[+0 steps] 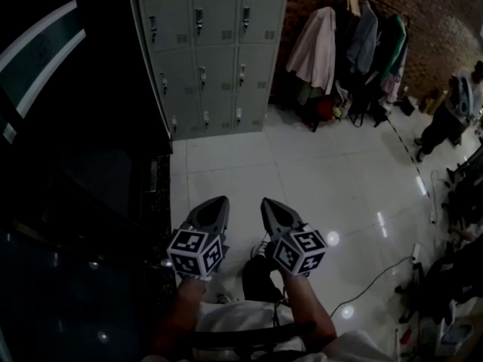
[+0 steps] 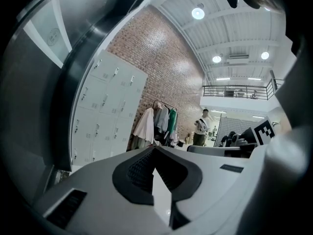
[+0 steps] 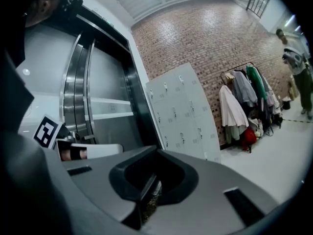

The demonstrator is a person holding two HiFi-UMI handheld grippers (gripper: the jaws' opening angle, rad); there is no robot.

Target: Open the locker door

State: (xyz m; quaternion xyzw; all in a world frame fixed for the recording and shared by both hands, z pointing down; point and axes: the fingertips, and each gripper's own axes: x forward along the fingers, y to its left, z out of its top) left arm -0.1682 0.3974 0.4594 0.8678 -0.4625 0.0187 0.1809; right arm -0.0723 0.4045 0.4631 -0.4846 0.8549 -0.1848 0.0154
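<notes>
A bank of grey lockers (image 1: 207, 51) stands against the far wall, every door I can see closed; it also shows in the left gripper view (image 2: 105, 111) and the right gripper view (image 3: 183, 114). Both grippers are held low in front of the person's body, several steps short of the lockers. My left gripper (image 1: 219, 202) points forward with its jaws together (image 2: 154, 150) and nothing in them. Beside it, the right gripper (image 1: 268, 204) is likewise shut and empty (image 3: 155, 153).
A dark glass and steel wall (image 1: 75, 164) runs along the left. A clothes rack (image 1: 355, 44) hung with coats stands right of the lockers before a brick wall. A person (image 1: 441, 127) stands at the far right. Cables (image 1: 370, 277) lie on the white tiled floor (image 1: 302, 172).
</notes>
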